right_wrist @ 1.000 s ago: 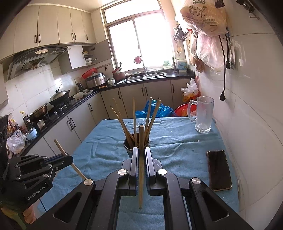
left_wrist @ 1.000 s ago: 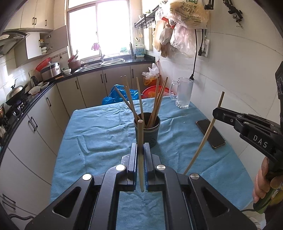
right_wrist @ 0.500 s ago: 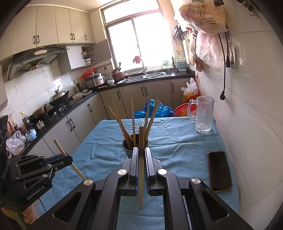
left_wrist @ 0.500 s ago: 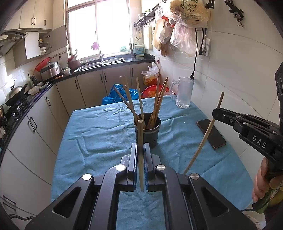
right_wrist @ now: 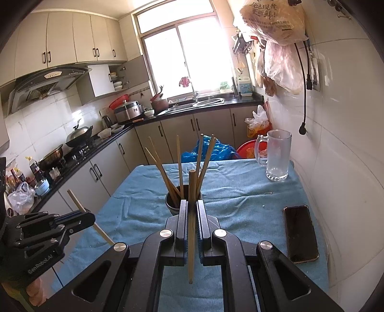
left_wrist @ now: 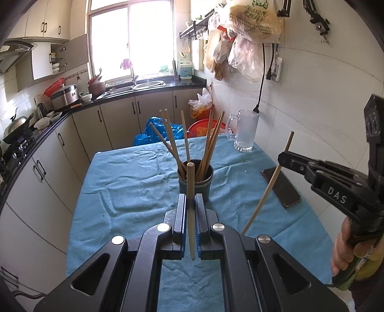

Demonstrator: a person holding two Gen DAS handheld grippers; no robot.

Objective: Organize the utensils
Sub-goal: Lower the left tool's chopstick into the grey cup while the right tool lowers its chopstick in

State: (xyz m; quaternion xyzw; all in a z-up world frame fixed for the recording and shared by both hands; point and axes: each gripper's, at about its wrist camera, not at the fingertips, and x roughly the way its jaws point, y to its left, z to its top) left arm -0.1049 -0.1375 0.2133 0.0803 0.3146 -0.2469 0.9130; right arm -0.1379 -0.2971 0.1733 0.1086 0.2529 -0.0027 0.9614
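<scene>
on the desk [left_wrist: 124,182], under a blue cloth: a dark cup [left_wrist: 195,178] near the middle, already holding several chopsticks [left_wrist: 184,139] fanned out against its rim. behind it, by the wall, a glass mug [left_wrist: 244,130]; to the right, a dark phone [left_wrist: 282,188] lying flat, well apart from the cup.

left tongs [left_wrist: 190,204] clamped tight on one chopstick [left_wrist: 190,192], held near upright with its blunt end just in front of the cup. right tongs [right_wrist: 190,208] likewise pinched on a second chopstick [right_wrist: 191,216], also near upright, its top overlapping the cup's bundle in view. both sticks gripped around mid-length, probably so the lower ends hang free for dropping into the cup. both tongs aimed at the cup from a little short of it, apparently lined up for insertion; neither stick over the rim yet, as far as could be judged.

seen from the left camera, the right tongs at the right edge, stick slanted, a hand [left_wrist: 345,247] wrapped round the handle. seen from the right camera, the left tongs at the lower left, stick slanted the other way.

readable writing: "das" in white on the right tongs; "genrobot.ai" on the left tongs. printed chinese characters on a plastic bag [right_wrist: 273,19] hung high on the wall, partly legible only. label on a bottle by the window too small to read.
</scene>
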